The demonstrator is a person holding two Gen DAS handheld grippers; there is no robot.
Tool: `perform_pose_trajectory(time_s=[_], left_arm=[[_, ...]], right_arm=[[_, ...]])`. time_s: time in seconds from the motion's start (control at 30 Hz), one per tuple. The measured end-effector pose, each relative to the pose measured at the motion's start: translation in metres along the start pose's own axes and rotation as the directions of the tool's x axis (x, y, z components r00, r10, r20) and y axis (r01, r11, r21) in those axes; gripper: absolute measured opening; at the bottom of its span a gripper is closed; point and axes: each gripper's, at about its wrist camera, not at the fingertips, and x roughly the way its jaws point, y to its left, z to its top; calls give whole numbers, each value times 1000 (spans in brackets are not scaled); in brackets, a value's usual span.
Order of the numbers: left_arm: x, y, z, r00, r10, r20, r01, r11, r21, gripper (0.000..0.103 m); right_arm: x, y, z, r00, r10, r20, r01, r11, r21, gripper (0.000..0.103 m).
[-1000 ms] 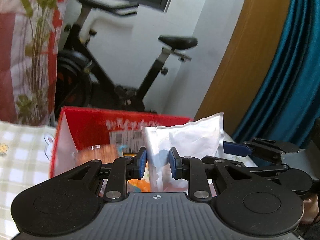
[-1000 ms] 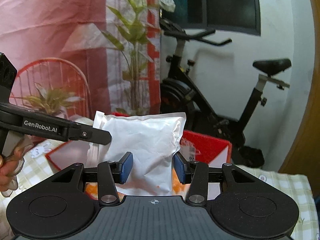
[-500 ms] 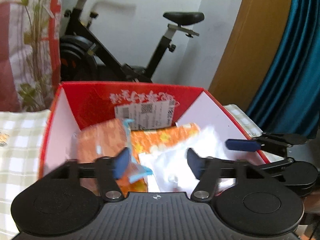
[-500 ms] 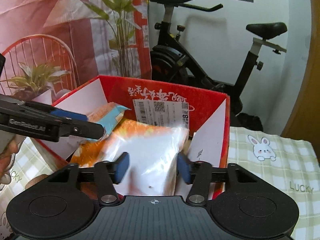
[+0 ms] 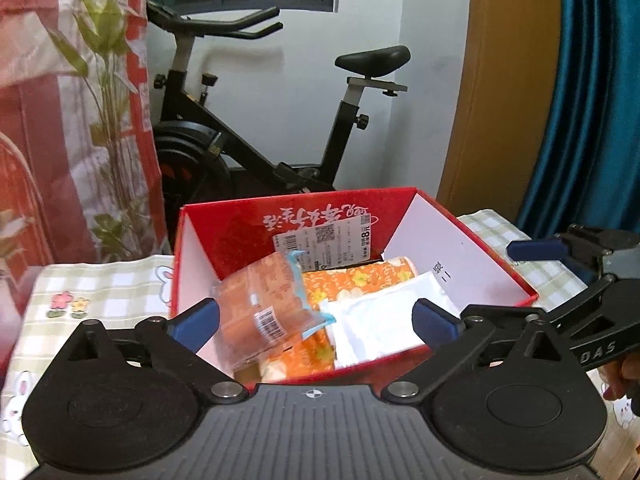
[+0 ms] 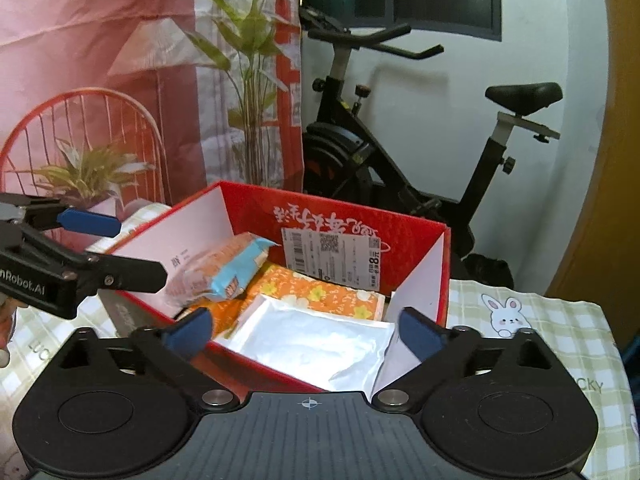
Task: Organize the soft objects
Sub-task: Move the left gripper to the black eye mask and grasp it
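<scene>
A red cardboard box [image 5: 240, 224] [image 6: 404, 232] stands on the checked tablecloth. A white soft pouch [image 5: 376, 324] [image 6: 316, 348] lies in it at the front, on an orange flowered pack [image 5: 360, 280] [image 6: 320, 292]. An orange and blue tissue pack [image 5: 264, 304] [image 6: 216, 268] leans at the box's left. My left gripper [image 5: 316, 322] is open and empty over the box's near edge. My right gripper [image 6: 306, 330] is open and empty just above the white pouch. Each gripper shows at the edge of the other's view.
An exercise bike [image 5: 248, 136] [image 6: 400, 152] stands behind the table. A red and white plant-print curtain [image 5: 60, 120] hangs at the left, a teal curtain [image 5: 592, 92] at the right. A rabbit print [image 6: 506, 316] marks the cloth right of the box.
A second ago both grippers held the white pouch up above the box. They lowered it in, both opened wide, and the pouch now lies inside.
</scene>
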Motion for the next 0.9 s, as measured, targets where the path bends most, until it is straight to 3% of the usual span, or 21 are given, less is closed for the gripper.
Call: perform_pose_trajectory(time_s=[0.17,0.53,0.67,0.9], left_arm=[[-27,-9,-5,998,70,8,-70,997,38,103],[-85,-14,-43,999,28,37,-28,1000,-6,103],[-94,-13,-68,1000,6,-3,-6,998,-59,103],[-92,-17,-110,993,3,-116,-7,999,-40,103]], right_arm=[[-22,6,-2,999,-29,35,28,999,41,103],[-75,20,-31,995,-8,104,-7,990,140,103],[-92,30,-54,995,-6,102,-8,991,132,103],[-106,42,-102,1000,-6,21,4,993,121,103]])
